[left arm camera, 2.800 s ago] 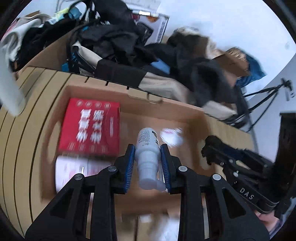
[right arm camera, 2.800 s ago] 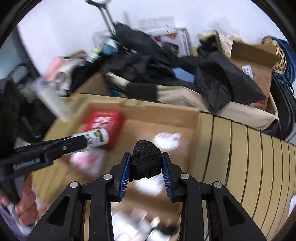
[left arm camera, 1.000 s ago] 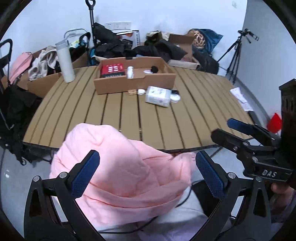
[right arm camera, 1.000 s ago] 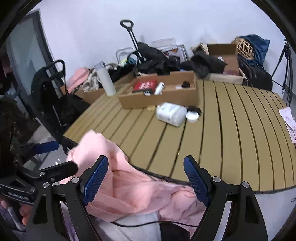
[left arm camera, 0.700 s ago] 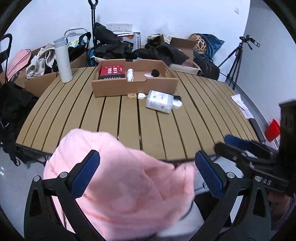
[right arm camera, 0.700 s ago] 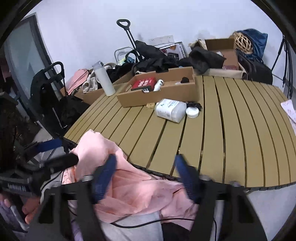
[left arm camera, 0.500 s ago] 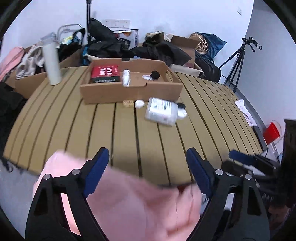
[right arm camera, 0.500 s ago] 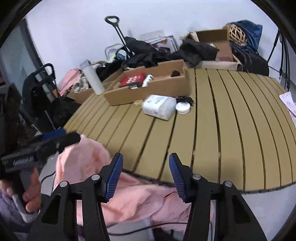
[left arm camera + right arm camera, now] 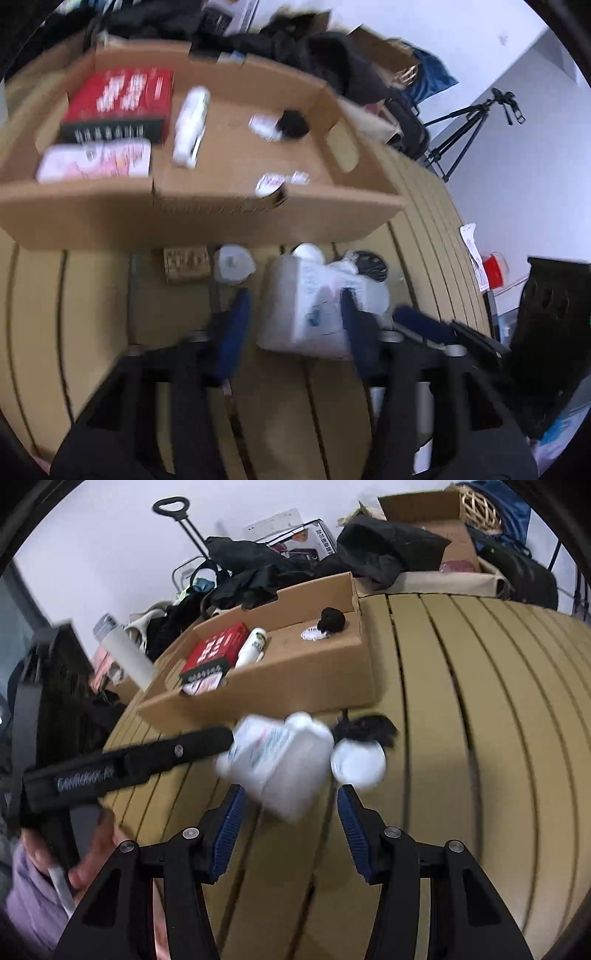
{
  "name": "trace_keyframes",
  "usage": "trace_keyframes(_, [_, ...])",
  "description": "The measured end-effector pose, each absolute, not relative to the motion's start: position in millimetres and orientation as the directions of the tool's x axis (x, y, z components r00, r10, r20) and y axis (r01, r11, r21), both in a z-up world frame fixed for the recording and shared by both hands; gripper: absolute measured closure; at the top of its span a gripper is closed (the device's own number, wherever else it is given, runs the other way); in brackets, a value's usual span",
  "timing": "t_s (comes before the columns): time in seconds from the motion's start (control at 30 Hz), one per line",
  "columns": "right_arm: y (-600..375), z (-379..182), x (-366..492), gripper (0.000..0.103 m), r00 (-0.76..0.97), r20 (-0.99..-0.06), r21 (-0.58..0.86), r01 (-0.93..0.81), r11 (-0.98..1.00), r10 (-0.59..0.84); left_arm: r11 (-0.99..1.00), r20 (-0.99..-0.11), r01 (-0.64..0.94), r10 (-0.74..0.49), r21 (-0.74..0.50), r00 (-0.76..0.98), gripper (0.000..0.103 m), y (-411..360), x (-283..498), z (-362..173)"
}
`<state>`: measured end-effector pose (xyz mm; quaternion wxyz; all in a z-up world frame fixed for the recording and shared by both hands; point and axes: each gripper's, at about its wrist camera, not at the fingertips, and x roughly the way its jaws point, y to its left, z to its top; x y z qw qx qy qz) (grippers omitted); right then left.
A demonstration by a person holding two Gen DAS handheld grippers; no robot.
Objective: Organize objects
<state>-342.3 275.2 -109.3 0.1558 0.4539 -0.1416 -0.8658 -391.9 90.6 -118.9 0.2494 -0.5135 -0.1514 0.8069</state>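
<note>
A large white jug lies on its side on the slatted table, just in front of the cardboard tray. My left gripper straddles the jug and its jaws are closing; a gap still shows at the left pad. In the right wrist view the jug sits at the tips of my right gripper, which is open, with the jug's near corner between its pads. The left gripper reaches in from the left there. The picture is blurred by motion.
The tray holds a red box, a white bottle, a pink pack and a black ball. A small tan box, a white cap, a white lid and a black item lie beside the jug.
Both grippers have come forward and down from over the pink garment at the table's near edge to the white jug. Both jaws have narrowed from wide open.
</note>
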Motion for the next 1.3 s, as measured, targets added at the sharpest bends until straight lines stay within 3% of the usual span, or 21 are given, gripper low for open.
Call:
trace_keyframes(0.03, [274,-113,-350,0.051,-0.529,-0.744,0.398,0.139,-0.907,-0.408,-0.804,-0.73,-0.25,0.595,-0.54,-0.336,0.075,89,-392,-122])
trace_keyframes(0.07, [273,-118,-355,0.062,-0.518,-0.746,0.409,0.138,-0.902,-0.417,-0.786,-0.716,-0.251,0.618,-0.565,-0.324,0.075,88,-391,-125])
trace_keyframes(0.3, [270,-116,-356,0.069,-0.511,-0.746,0.426,0.126,-0.896,-0.427,-0.804,-0.722,-0.261,0.595,-0.535,-0.353,0.075,91,-374,-115])
trace_keyframes(0.6, [259,-66,-264,0.069,-0.512,-0.745,0.36,0.231,-0.904,-0.428,-0.805,-0.69,-0.255,0.591,-0.536,-0.417,0.074,84,-260,-73])
trace_keyframes(0.8, [272,-47,-229,0.069,-0.566,-0.711,0.369,0.205,-0.906,-0.418,-0.795,-0.671,-0.301,0.606,-0.527,-0.426,0.074,97,-239,-56])
trace_keyframes(1.03, [279,2,-255,0.07,-0.649,-0.643,0.329,0.246,-0.912,-0.407,-0.801,-0.614,-0.372,0.599,-0.469,-0.513,0.074,105,-277,1])
trace_keyframes(1.17, [286,40,-319,0.07,-0.654,-0.612,0.351,0.278,-0.894,-0.444,-0.797,-0.596,-0.36,0.603,-0.485,-0.53,0.074,103,-339,36])
trace_keyframes(1.3, [286,51,-392,0.07,-0.634,-0.622,0.376,0.274,-0.885,-0.46,-0.802,-0.604,-0.32,0.593,-0.505,-0.532,0.074,102,-405,37])
